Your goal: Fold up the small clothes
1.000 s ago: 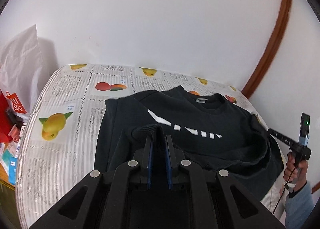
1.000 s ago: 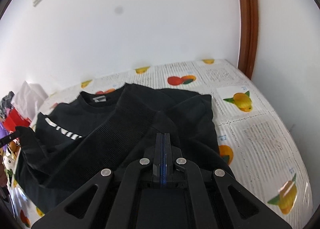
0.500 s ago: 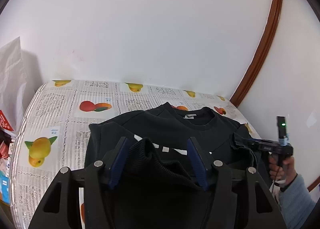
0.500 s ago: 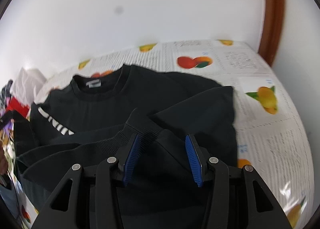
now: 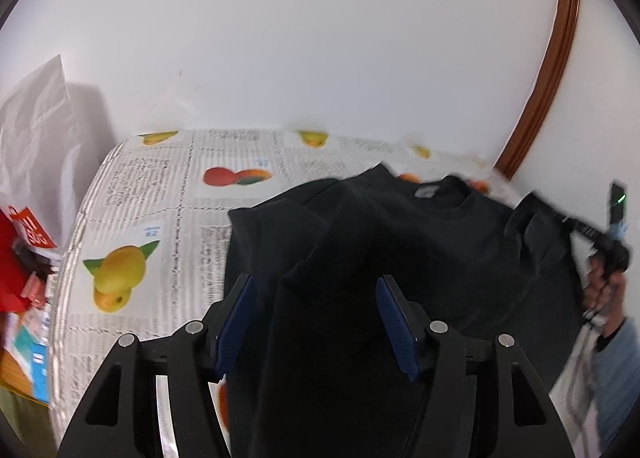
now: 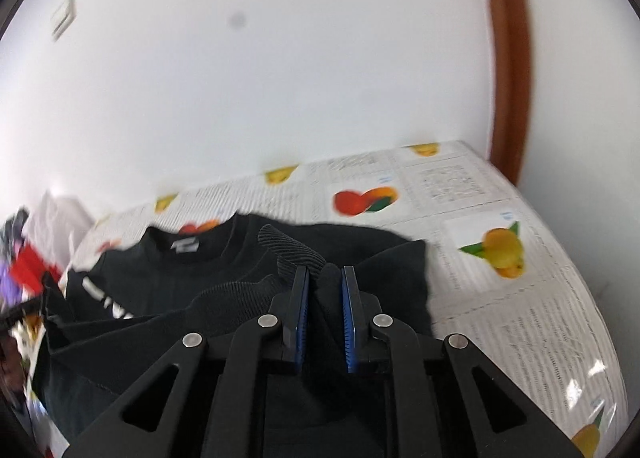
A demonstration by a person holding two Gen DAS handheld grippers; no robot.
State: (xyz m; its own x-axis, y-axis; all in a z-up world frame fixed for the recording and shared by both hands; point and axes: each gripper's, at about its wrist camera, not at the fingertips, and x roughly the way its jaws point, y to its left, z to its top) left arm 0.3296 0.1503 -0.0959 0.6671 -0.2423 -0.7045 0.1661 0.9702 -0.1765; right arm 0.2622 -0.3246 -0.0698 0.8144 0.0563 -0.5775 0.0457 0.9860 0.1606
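Because the black sweatshirt (image 5: 420, 258) is soft and limp, it will sag and slide wherever you let it go, so take it by the thick ribbed cuff (image 6: 292, 248) or the hem, not by loose cloth. It lies partly folded on the fruit-print tablecloth (image 6: 500, 298), collar toward the wall. Your left gripper (image 5: 316, 298) stands about half open, cloth lying between its pads but not pinched. Your right gripper (image 6: 325, 286) has just been closing, its pads now narrow around a fold of sleeve; whether they bite yet, you cannot tell.
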